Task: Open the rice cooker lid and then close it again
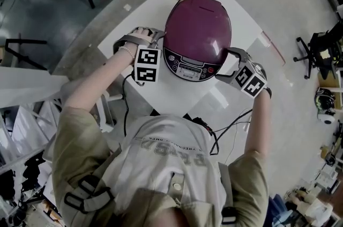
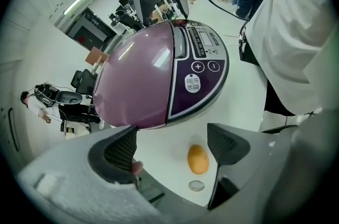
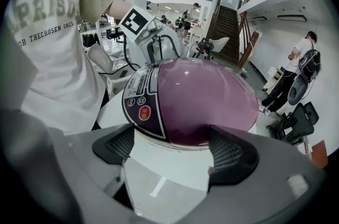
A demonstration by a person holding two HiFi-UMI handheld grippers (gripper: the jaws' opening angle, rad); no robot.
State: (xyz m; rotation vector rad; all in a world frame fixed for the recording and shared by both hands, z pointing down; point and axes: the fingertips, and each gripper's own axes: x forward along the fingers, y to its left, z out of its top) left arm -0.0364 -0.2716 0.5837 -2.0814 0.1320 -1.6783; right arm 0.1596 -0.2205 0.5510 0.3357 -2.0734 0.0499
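Head view: the white table (image 1: 185, 94) carries the rice cooker (image 1: 197, 33) at its centre. I have 1 gripper on each flank of the cooker.

1. Rice cooker. I judge it heavy and rigid, so it should stay put under a light push.
2. Lid (image 2: 139, 82). It is shut. The purple dome is glossy and probably slippery (too broad for either gripper to span), so I would not grasp it there.
3. Left gripper (image 2: 175, 146). The jaws are spread and hold nothing. It sits just beside the cooker's left wall.
4. Right gripper (image 3: 177, 151). The jaws are spread and hold nothing. The cooker body lies just beyond its tips.
5. Control panel (image 2: 204, 72). It faces me, so the hinge is likely at the far side.
6. Grey release tab (image 2: 180, 44), above the panel. I judge this the correct contact point: press here, then lift the front edge.
7. Small orange object (image 2: 197, 159). It lies loose on the table below the left jaws, not gripped.
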